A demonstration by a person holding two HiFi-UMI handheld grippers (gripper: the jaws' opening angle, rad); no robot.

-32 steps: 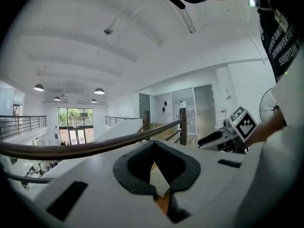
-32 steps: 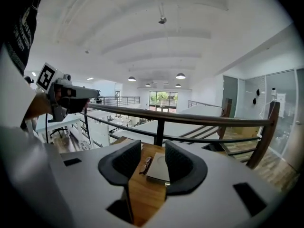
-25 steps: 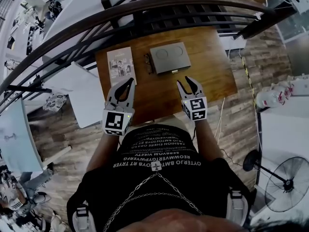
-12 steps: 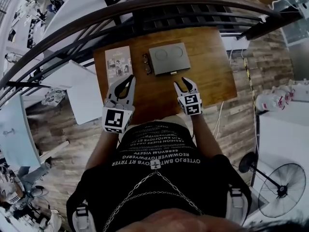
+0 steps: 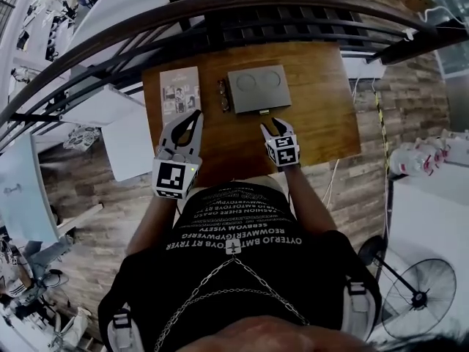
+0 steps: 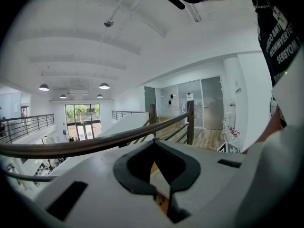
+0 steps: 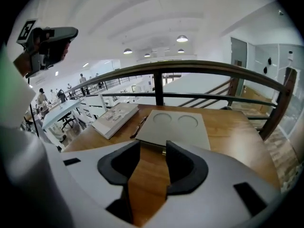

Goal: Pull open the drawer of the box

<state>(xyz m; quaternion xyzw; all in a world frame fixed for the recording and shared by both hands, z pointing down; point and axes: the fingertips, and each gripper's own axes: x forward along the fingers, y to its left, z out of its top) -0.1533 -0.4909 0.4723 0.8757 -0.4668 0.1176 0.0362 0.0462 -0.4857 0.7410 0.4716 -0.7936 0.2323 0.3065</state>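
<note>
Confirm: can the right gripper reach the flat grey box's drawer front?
Likely yes: the right gripper sits just short of the flat grey box, jaws opening, only wooden table between them.

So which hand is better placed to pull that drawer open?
Right. The right gripper faces the box front, jaws opening with nothing between them yet, the drawer handle straight ahead. The left gripper sits off to the side, aimed up at the railing.

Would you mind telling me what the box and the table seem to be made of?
Box: probably moulded plastic, though painted board is possible. It is uniform grey and matte, with two round recesses pressed into a smooth top.
Table: wood or wood veneer. It is warm brown with visible grain streaks and a slight sheen.
</note>
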